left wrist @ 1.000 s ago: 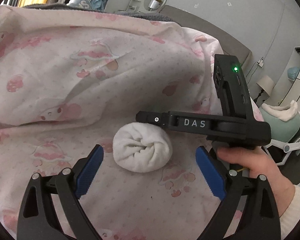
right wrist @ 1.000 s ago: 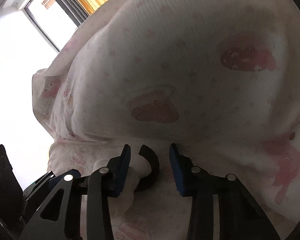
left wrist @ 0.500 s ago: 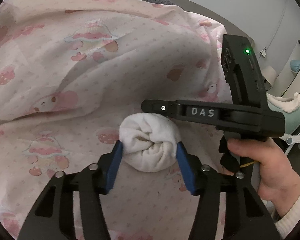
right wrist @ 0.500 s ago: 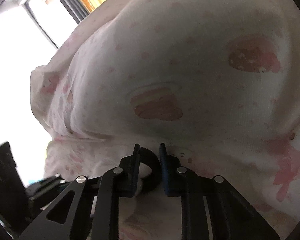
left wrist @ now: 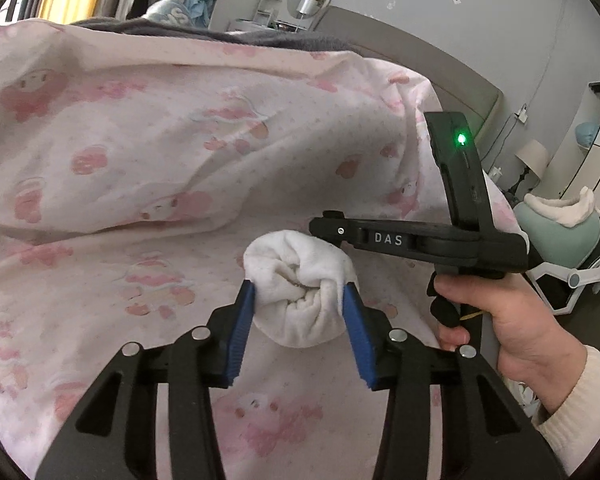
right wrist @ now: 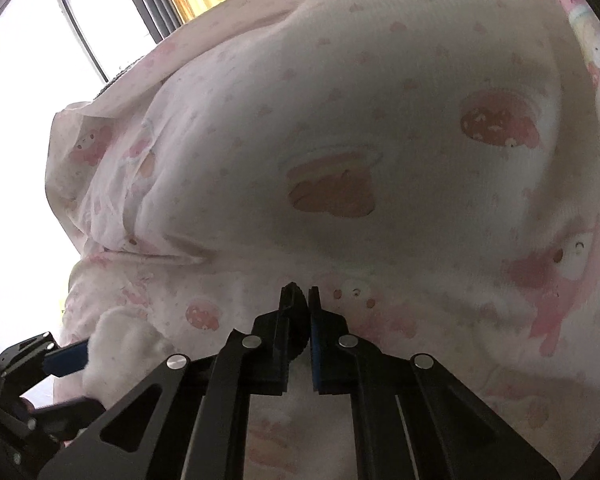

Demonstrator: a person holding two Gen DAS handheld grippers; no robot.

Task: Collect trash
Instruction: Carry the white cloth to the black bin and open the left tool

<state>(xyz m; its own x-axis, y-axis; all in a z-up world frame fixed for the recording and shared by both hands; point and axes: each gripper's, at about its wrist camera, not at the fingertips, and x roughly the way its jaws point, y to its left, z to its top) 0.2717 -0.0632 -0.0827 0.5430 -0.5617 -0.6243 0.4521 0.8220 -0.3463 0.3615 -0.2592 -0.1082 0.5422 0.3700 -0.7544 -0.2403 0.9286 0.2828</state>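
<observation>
Left tool (left wrist: 298, 316): it is clamped on the rolled-up white terry-cloth bundle (left wrist: 298, 286), one blue ribbed pad pressed into each flank, and the soft roll bulges out above and below the pads.
Why that grip: I'd say a squeeze across the middle is the safe way with something this soft, since a hold on a loose edge would likely let it unroll.
Bundle's position: it sits between the left tool's pads, just over the pink cartoon-print quilt (left wrist: 148, 168) on the bed; whether its underside touches the quilt I can't tell.
Right tool (right wrist: 302, 320): it is nearly closed, pinching a small black curved ribbed piece (right wrist: 293, 295) between its pads.
Why it's there: this looks like a second bit of trash taken at once, one item per hand, with the right tool just beside the bundle and pointing across it.
From the right wrist: the bundle (right wrist: 120, 340) shows at lower left, a blue pad of the left tool against it.
Hard to make out: what the black piece is, since only its top edge clears the pads.
Hidden: no bin or bag appears in either view, so the drop-off spot is unknown.
Cut off: the person's right hand (left wrist: 512, 328) shows only to the cream sleeve cuff.
</observation>
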